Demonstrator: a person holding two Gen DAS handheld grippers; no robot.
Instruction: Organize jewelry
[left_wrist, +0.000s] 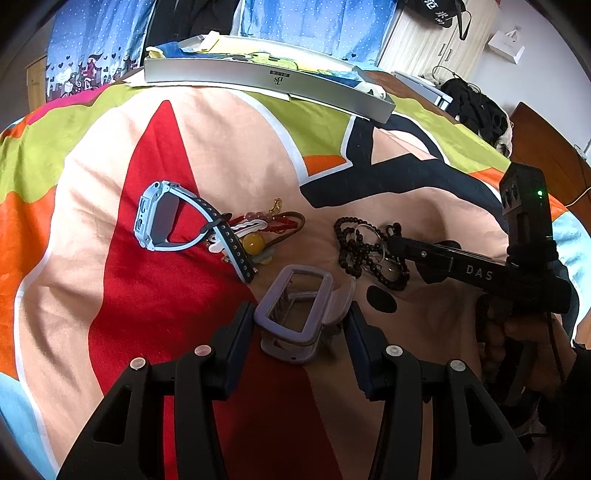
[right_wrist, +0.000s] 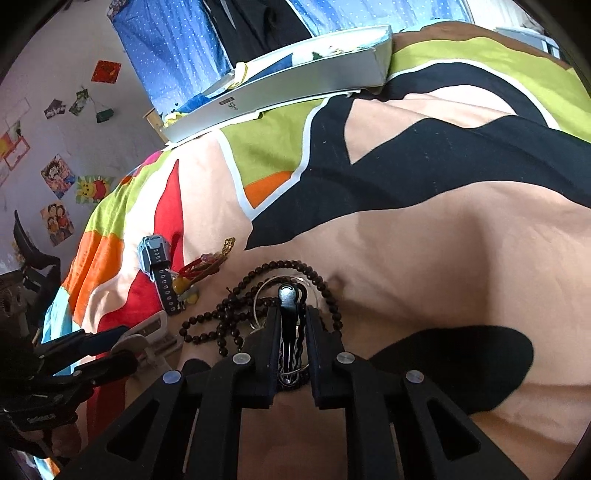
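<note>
A purple hair claw clip (left_wrist: 291, 314) sits between the fingers of my left gripper (left_wrist: 299, 321), which press on its two sides just above the bedspread. My right gripper (right_wrist: 292, 314) is shut on a black wavy hair clip (right_wrist: 290, 332) that lies over a silver ring and a dark bead strand (right_wrist: 229, 317). In the left wrist view the right gripper (left_wrist: 391, 245) reaches in from the right onto the bead strand (left_wrist: 351, 254). A blue-grey watch (left_wrist: 159, 218) and a red cord bracelet (left_wrist: 280, 221) with a yellow bead lie to the left.
A long grey box (left_wrist: 266, 81) holding colourful cloth lies at the far edge of the bed. The colourful bedspread (left_wrist: 221, 147) between it and the jewelry is bare. A hand (left_wrist: 524, 332) holds the right gripper's handle. Posters hang on the left wall (right_wrist: 59, 177).
</note>
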